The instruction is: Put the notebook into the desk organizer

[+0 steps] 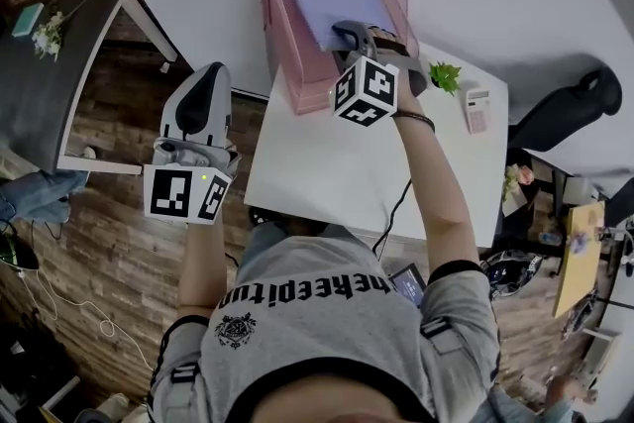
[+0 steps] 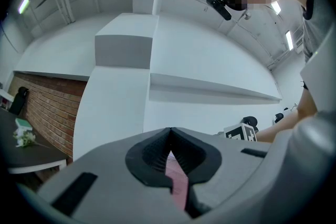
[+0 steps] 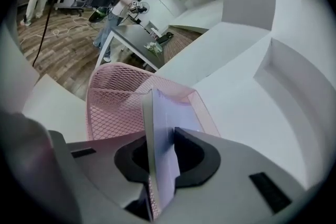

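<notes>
Notebook (image 1: 337, 0) lies flat in the pink mesh organizer (image 1: 287, 54) at the far left corner of the table (image 1: 347, 163). Its near edge is hidden under the right gripper (image 1: 355, 33). That arm reaches straight forward over the table, the hand mostly covered by the marker cube. Its jaws clamp the near edge, one pad on each face. Left gripper (image 1: 203, 84) hangs beside the table over wood floor, elbow bent, jaws pressed together. A pink sliver behind them is too small to identify.
</notes>
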A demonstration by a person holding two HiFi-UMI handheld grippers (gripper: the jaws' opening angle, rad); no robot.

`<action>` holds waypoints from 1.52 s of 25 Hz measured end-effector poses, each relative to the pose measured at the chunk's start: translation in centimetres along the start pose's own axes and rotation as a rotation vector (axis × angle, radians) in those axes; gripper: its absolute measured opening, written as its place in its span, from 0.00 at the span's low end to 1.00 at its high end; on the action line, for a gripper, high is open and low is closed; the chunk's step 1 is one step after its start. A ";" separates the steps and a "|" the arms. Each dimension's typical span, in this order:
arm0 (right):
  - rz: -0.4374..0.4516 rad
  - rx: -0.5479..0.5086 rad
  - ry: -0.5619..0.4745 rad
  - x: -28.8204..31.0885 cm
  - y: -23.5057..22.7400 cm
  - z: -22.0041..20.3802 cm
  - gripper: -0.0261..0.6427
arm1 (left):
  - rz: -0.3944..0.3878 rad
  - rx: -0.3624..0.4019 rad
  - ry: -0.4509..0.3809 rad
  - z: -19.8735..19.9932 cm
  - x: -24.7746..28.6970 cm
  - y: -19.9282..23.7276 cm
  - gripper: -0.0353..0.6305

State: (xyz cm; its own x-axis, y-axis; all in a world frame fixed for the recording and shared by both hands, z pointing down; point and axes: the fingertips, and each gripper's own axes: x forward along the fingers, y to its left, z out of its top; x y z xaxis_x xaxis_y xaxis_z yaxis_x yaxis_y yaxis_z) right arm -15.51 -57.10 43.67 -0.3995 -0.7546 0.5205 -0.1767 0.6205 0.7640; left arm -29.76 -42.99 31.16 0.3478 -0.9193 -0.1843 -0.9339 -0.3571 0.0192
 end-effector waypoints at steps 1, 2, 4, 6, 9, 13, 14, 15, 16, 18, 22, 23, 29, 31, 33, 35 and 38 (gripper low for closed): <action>0.019 0.018 -0.001 0.0 0.0 0.0 0.12 | -0.002 -0.001 0.000 0.0 0.1 0.1 0.06; 0.044 0.037 -0.002 -0.1 0.1 0.0 0.13 | -0.004 -0.001 0.000 0.0 0.1 0.2 0.06; 0.100 0.078 -0.005 -0.1 0.2 0.1 0.15 | -0.008 -0.003 0.000 0.1 0.3 0.3 0.06; 0.154 0.119 -0.008 -0.2 0.4 0.2 0.18 | -0.015 -0.004 -0.001 0.0 0.5 0.3 0.06; 0.227 0.189 -0.020 -0.4 0.7 0.4 0.22 | -0.029 -0.006 0.000 0.0 0.7 0.4 0.06; 0.323 0.264 -0.041 -1.0 1.1 0.9 0.28 | -0.041 -0.010 0.000 0.0 0.9 0.6 0.06; 0.343 0.278 -0.044 -1.1 1.2 0.9 0.30 | -0.046 -0.011 0.000 0.0 0.9 0.6 0.06; 0.360 0.290 -0.046 -1.3 1.4 0.9 0.31 | -0.050 -0.013 0.000 -0.1 1.0 0.7 0.06; 0.377 0.300 -0.048 -1.5 1.5 1.0 0.32 | -0.056 -0.015 0.000 -0.1 1.1 0.7 0.06; 0.410 0.320 -0.057 -2.0 1.9 1.3 0.34 | -0.067 -0.019 -0.001 -0.1 1.2 0.7 0.06; 0.445 0.370 -0.084 -2.8 2.3 2.0 0.35 | -0.092 -0.025 -0.005 0.0 1.3 0.8 0.06; 0.451 0.389 -0.094 -3.1 2.3 2.2 0.35 | -0.098 -0.026 -0.006 0.0 1.3 0.8 0.06; 0.432 0.548 -0.169 -4.3 2.0 3.3 0.34 | -0.137 -0.030 -0.009 0.3 1.3 1.1 0.06; 0.416 0.611 -0.201 -4.8 1.7 3.7 0.34 | -0.151 -0.031 -0.011 0.4 1.2 1.1 0.06; 0.376 0.662 -0.228 -5.4 1.1 4.1 0.29 | -0.166 -0.032 -0.015 0.5 1.2 1.0 0.06; 0.299 0.692 -0.229 -6.0 0.3 4.0 0.15 | -0.182 -0.032 -0.020 0.7 1.1 0.8 0.06; 0.204 0.739 -0.235 -6.6 -0.4 3.7 0.04 | -0.201 -0.034 -0.025 0.9 1.0 0.4 0.06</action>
State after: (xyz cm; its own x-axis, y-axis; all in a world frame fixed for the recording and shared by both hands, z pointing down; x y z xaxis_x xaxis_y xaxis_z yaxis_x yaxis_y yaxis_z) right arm -16.09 -51.53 38.55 -0.6527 -0.5972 0.4662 -0.5966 0.7844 0.1694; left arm -29.87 -43.91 30.09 0.5246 -0.8246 -0.2117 -0.8421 -0.5391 0.0130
